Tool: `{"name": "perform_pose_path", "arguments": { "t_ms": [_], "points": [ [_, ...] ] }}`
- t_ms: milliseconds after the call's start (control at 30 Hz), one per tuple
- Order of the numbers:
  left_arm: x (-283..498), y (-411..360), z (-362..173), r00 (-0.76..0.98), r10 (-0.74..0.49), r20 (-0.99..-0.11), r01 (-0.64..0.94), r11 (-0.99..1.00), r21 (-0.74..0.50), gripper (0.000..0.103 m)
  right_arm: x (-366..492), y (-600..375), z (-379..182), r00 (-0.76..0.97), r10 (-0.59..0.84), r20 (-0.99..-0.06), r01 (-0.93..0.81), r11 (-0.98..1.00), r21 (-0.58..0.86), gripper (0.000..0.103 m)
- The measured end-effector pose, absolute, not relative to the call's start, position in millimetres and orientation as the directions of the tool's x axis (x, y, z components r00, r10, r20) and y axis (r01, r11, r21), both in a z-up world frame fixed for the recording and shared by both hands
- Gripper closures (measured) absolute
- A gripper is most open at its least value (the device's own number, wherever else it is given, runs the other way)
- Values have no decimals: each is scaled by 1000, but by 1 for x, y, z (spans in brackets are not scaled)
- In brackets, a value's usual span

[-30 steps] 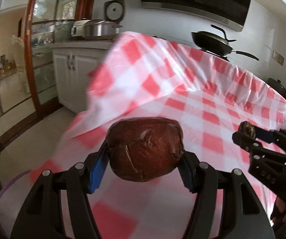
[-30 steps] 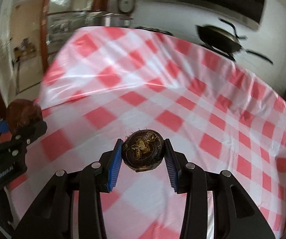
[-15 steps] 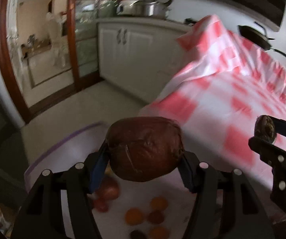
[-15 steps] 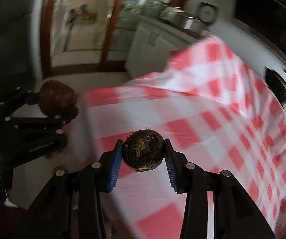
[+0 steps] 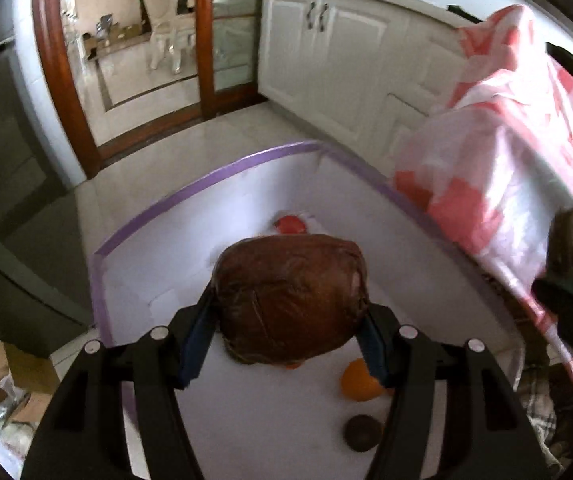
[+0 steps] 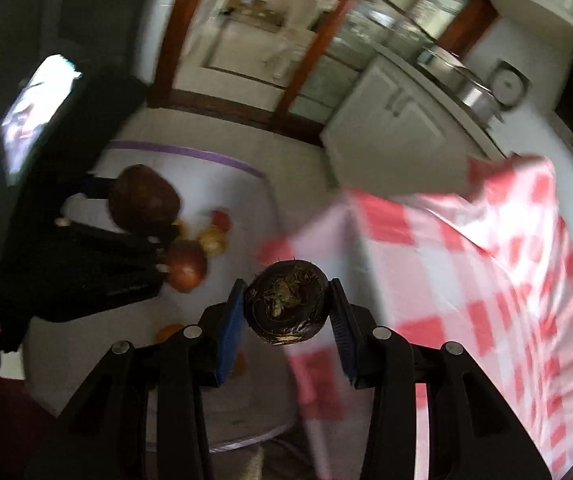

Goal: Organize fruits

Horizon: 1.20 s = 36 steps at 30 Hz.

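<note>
My left gripper (image 5: 286, 340) is shut on a large dark-brown wrinkled fruit (image 5: 290, 296) and holds it above a white bin with a purple rim (image 5: 206, 178). The bin holds a red fruit (image 5: 290, 224), an orange (image 5: 360, 380) and a small dark fruit (image 5: 362, 432). My right gripper (image 6: 286, 320) is shut on a small round dark fruit (image 6: 286, 308), at the edge of the same bin (image 6: 190, 152). The left gripper with its brown fruit (image 6: 142, 198) shows at the left of the right wrist view, over several fruits (image 6: 186, 264).
A table under a red-and-white checked cloth (image 5: 526, 184) stands right of the bin, its cloth hanging down to the bin's side. White cabinets (image 5: 346, 52) and a wood-framed glass door (image 5: 202, 36) lie beyond. Cardboard boxes (image 5: 10, 376) sit on the floor at lower left.
Both grippers have swung left, away from the table top and down over the bin on the floor. Each still holds its fruit.
</note>
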<state>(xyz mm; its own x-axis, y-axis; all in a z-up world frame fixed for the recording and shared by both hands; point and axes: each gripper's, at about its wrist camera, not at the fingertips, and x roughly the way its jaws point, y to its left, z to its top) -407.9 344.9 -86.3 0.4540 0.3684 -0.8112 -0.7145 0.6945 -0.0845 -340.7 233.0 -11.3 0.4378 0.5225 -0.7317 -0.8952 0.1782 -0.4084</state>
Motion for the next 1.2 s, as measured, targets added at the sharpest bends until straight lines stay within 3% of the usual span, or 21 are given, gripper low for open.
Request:
{"name": "perform_pose_path", "arguments": {
  "t_ms": [367, 633, 1000, 1067, 1200],
  "points": [
    [-417, 365, -136, 256, 284, -924, -791, 611, -32, 40, -350, 269, -98, 361, 361, -860, -927, 38, -374, 63],
    [-407, 367, -144, 154, 287, -945, -780, 622, 61, 40, -341, 279, -135, 319, 290, -902, -946, 47, -319, 63],
    [-406, 367, -145, 150, 295, -944, -797, 601, 61, 40, -335, 277, -141, 291, 282, -914, -957, 68, -283, 61],
    [-408, 367, -143, 156, 295, -943, -799, 599, 55, 39, -334, 278, -140, 293, 288, -912, -956, 67, -286, 55],
    [-409, 371, -139, 164, 313, -936, -805, 591, 57, 38, -334, 275, -131, 302, 304, -904, -953, 66, -296, 53]
  ]
}}
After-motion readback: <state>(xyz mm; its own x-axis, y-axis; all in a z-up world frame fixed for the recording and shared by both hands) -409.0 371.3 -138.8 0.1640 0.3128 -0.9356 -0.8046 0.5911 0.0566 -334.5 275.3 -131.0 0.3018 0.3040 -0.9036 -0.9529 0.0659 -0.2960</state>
